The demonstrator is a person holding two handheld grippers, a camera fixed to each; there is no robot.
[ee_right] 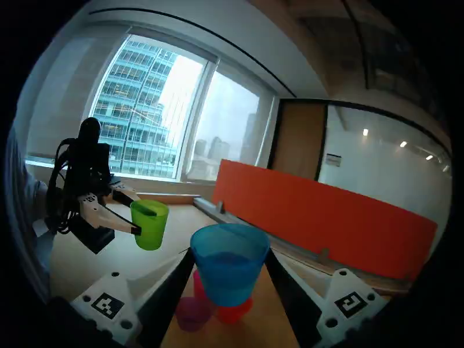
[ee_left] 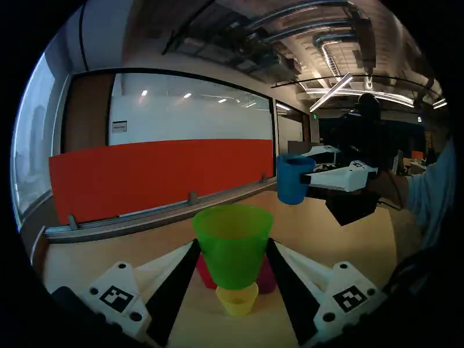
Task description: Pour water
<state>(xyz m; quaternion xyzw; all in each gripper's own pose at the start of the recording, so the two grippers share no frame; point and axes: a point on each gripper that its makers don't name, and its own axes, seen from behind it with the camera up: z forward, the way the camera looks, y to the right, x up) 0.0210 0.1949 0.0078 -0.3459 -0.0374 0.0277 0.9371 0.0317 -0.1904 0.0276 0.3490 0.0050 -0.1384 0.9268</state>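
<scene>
Ahead of the left tool (ee_left: 233, 249), which clamps a green cup (ee_left: 233, 235), the right tool (ee_right: 229, 268) grips the blue cup (ee_right: 229, 258) upright, unpoured.

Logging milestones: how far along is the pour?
Done: both cups are lifted, the green cup in the left gripper, the blue cup in the right gripper. In hand: both held upright and apart above the table. Left: bringing them together and tilting one over the other; no water flowing.
</scene>
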